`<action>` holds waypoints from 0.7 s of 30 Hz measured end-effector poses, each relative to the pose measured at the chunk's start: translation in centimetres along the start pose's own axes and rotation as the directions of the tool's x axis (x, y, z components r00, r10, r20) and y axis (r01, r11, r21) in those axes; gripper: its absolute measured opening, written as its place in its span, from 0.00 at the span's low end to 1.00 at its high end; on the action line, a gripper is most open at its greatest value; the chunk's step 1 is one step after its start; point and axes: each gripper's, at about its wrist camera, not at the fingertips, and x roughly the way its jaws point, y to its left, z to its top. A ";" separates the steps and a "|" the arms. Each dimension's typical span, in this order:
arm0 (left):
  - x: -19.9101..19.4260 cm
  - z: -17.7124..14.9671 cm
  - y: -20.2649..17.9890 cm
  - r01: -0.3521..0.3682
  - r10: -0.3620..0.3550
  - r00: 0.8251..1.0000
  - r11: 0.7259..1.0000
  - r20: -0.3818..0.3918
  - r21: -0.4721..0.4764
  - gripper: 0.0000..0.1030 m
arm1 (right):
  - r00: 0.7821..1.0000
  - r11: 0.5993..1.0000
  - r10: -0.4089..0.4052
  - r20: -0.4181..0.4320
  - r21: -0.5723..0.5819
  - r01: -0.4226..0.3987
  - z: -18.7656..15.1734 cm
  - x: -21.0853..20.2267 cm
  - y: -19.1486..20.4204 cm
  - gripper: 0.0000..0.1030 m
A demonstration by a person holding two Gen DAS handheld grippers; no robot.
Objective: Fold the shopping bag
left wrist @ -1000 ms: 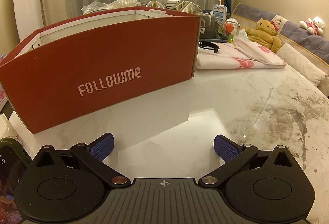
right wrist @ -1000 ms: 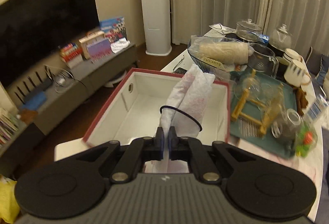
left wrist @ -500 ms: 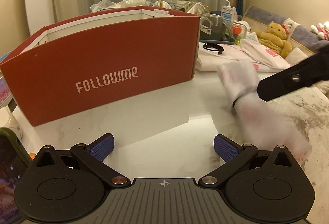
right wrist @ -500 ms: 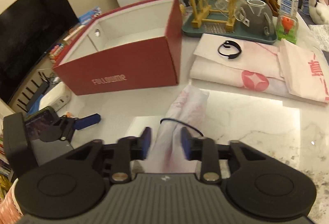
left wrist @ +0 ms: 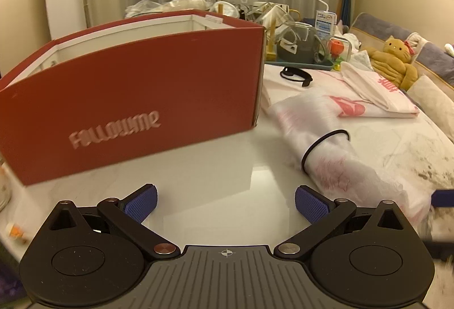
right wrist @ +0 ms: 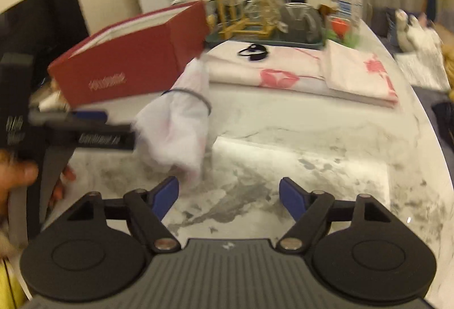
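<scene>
left wrist view: the left hand-held gripper (left wrist: 225,205) hangs over the white marble counter (left wrist: 198,167) with its jaws spread wide and nothing between the blue pads (left wrist: 141,203). the rolled shopping bag (left wrist: 334,155), white with pink print and ringed by a black hair band (left wrist: 323,144), lies on the counter to the right of this gripper, just beside the corner of the red box (left wrist: 136,98) lettered "followme". behind the bag lie folded bags (left wrist: 369,98) with a second black band (left wrist: 296,74) on top, and past them a tray of glassware (left wrist: 298,45). a plush cat (left wrist: 394,62) sits on the sofa at right.

right wrist view (motion-blurred): the right hand-held gripper (right wrist: 229,197) has its jaws opening, already wide; no pad presses on anything. the near end of the rolled shopping bag (right wrist: 178,124) lies on the counter (right wrist: 312,152) just ahead of its left pad (right wrist: 166,196), outside the gap. the left hand-held gripper (right wrist: 93,127) enters from the left edge, held by a person's hand (right wrist: 17,178), beside the bag.
</scene>
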 end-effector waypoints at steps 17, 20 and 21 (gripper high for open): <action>-1.2 -0.2 0.2 0.113 -0.113 0.994 0.990 -0.004 0.085 1.00 | 0.974 0.916 0.228 -0.016 -0.337 -0.220 1.4 3.3 2.0 1.00; -1.1 -0.2 0.4 0.117 -0.117 0.993 0.989 -0.004 0.088 1.00 | 0.973 0.916 0.229 -0.016 -0.336 -0.221 1.3 3.3 2.0 1.00; -1.1 -0.2 0.4 0.118 -0.118 0.993 0.989 -0.004 0.088 1.00 | 0.973 0.916 0.229 -0.016 -0.336 -0.221 1.3 3.3 1.9 1.00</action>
